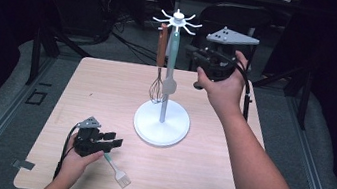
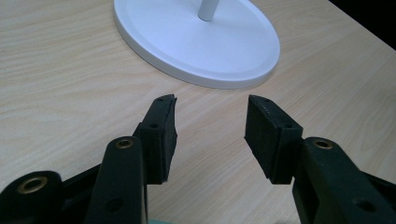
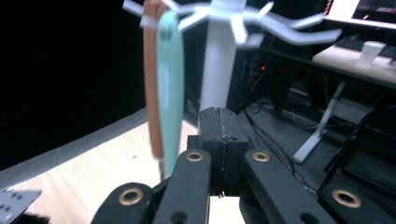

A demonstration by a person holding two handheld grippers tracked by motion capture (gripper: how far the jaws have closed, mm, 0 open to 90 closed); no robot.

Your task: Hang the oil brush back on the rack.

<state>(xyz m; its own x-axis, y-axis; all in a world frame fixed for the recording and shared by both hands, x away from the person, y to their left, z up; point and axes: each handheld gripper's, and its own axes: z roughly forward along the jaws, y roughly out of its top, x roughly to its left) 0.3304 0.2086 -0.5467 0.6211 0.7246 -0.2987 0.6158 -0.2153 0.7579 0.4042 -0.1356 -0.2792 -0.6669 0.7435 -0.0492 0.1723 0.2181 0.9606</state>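
Utensil stand (image 1: 162, 119): right gripper (image 1: 197, 54) raised beside its hooks, jaws together.

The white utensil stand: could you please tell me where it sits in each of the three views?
High view: the white utensil stand rises at the table's centre, hooks at top.
Left gripper view: its round base lies at top centre, beyond the open claw.
Right gripper view: its pole and hooks stand at top centre, behind the shut claw.
Shared landmark: the white pole.
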